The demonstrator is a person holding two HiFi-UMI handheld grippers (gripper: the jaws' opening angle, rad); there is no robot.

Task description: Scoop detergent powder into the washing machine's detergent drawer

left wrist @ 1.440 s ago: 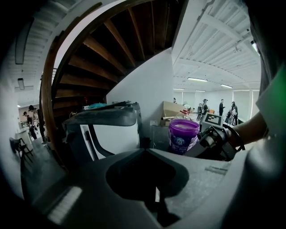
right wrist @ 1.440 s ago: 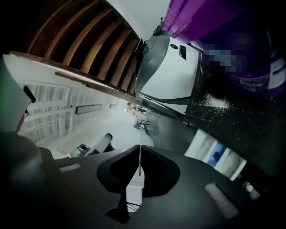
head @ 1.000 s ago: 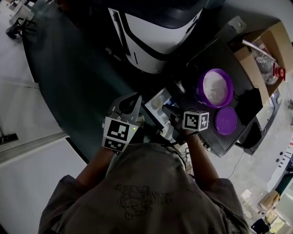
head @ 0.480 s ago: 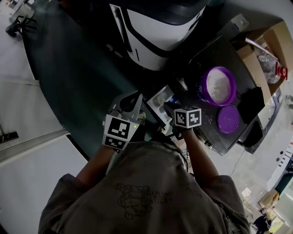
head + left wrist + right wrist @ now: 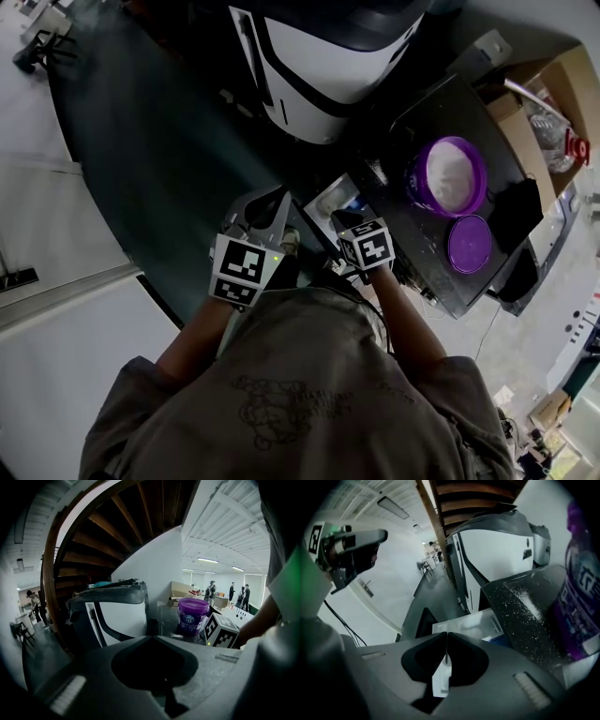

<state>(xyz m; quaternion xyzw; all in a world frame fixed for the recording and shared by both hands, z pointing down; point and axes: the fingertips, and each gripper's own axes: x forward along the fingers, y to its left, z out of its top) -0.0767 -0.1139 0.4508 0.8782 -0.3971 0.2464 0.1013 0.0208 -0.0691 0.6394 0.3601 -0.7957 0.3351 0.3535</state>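
The white and black washing machine (image 5: 319, 66) stands at the top, its detergent drawer (image 5: 330, 202) pulled out toward me. A purple tub of white powder (image 5: 448, 176) sits open on the black stand (image 5: 441, 112), its lid (image 5: 467, 246) beside it. My right gripper (image 5: 345, 223) hovers at the drawer's near right side. In the right gripper view it (image 5: 446, 634) is shut on a thin white scoop handle (image 5: 439, 679); the scoop's bowl is hidden. The drawer (image 5: 468, 626) lies just ahead of it. My left gripper (image 5: 267, 208) is shut and empty, left of the drawer.
Spilled powder speckles the black stand (image 5: 525, 606) beside the tub (image 5: 581, 597). A cardboard box (image 5: 539, 103) with clutter is at the far right. Dark floor (image 5: 141, 159) lies left of the machine. The left gripper view shows the machine (image 5: 117, 616) and the tub (image 5: 192, 616).
My right gripper has moved left, away from the tub and lid, and now sits at the open drawer. The left gripper has stayed still.
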